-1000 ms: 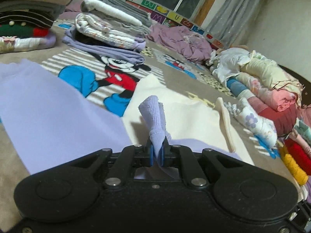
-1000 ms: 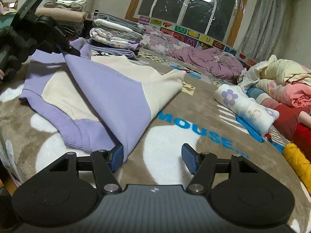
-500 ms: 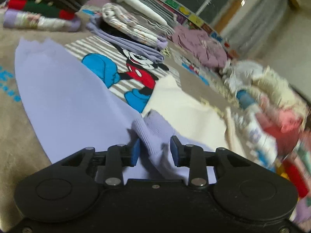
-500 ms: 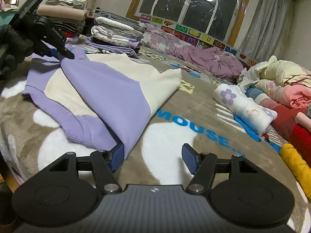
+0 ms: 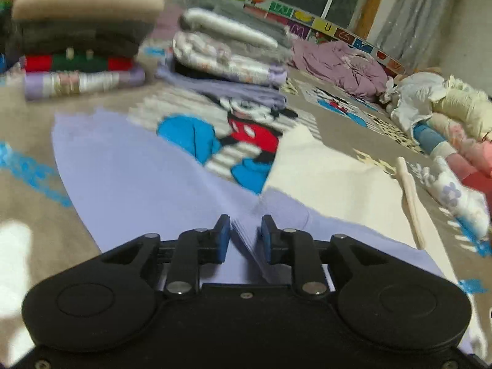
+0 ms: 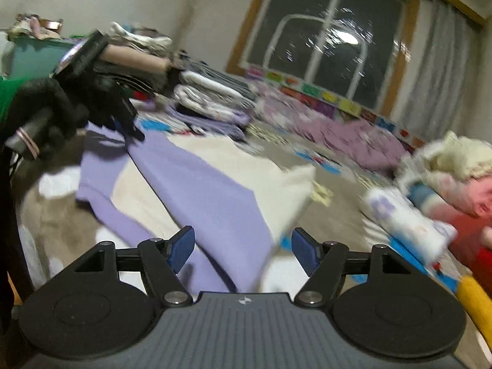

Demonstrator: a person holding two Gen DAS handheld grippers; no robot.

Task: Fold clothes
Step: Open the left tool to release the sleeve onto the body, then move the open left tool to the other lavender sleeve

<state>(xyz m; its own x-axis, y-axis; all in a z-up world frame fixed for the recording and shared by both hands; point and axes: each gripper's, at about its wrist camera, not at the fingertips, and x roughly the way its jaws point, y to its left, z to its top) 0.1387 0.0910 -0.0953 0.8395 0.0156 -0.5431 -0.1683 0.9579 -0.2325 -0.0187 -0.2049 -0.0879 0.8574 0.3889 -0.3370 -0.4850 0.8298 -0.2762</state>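
Left gripper (image 5: pixel 243 240) has let the lilac cuff drop and its jaws have just been narrowing, open, with a sweatshirt (image 5: pixel 147 184) fold between them. Right gripper (image 6: pixel 243 246) has lifted and widened, open over the sweatshirt hem on the blanket (image 6: pixel 338 190). Folded stacks (image 5: pixel 233 58) behind, rolled clothes (image 5: pixel 455 193) right.

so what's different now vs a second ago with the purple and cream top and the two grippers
The left gripper was clamped on the lavender cuff of the purple and cream top; it has let go, and its jaws, opened then just closing again, now stand apart over a fold of lavender cloth. The right gripper, open wide, has lifted; the lavender sleeve now lies between its fingers, untouched. The folded stacks behind stayed put.
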